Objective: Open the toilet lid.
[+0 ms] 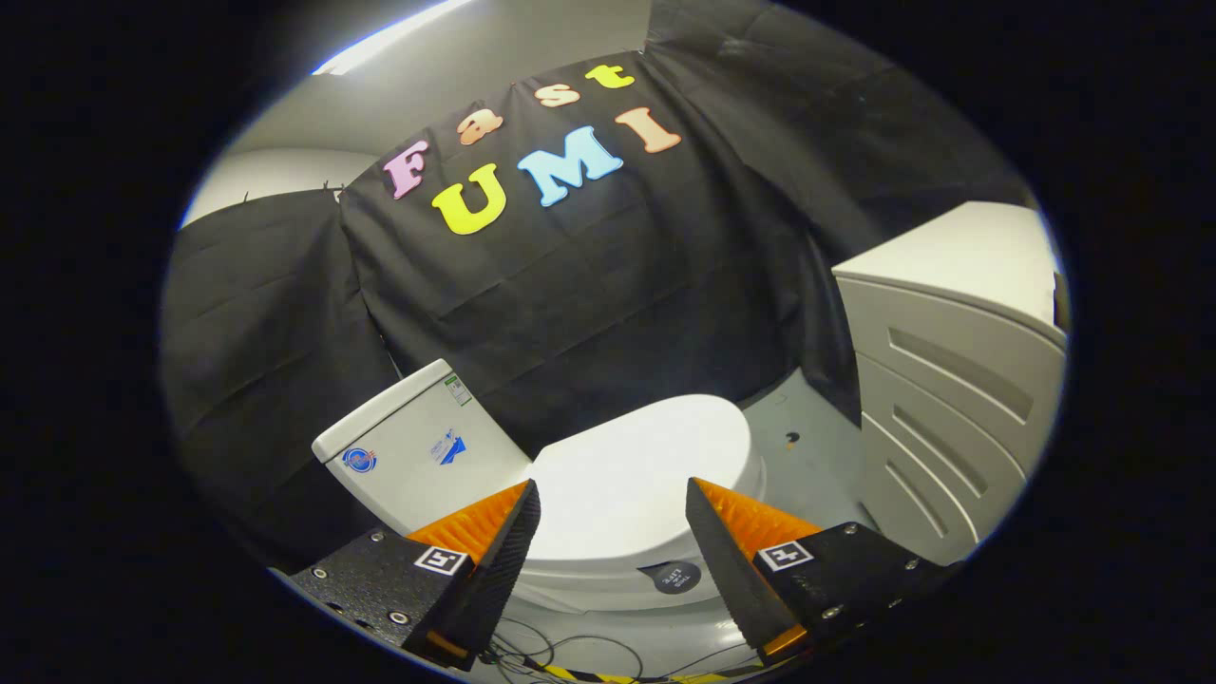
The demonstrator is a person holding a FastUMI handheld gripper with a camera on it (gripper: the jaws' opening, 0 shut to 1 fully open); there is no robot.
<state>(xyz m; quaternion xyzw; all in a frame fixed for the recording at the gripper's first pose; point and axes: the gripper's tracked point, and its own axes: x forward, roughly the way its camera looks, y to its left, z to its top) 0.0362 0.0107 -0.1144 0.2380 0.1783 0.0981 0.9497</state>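
A white toilet stands on the floor beyond my fingers, its lid [636, 475] lying flat and closed over the bowl. The white tank [418, 451] with small stickers rises at the lid's left end. A dark round sticker [676, 577] sits on the bowl's side below the lid. My gripper [613, 494] hovers above and short of the lid, open wide, with nothing between the fingers. The lid shows in the gap between the two fingertips.
A white cabinet [950, 380] with drawer fronts stands to the right of the toilet. Black cloth hangs behind the toilet and to its left. Grey floor [807, 456] lies between toilet and cabinet. Thin cables [570, 655] and a striped tape line run on the floor below the fingers.
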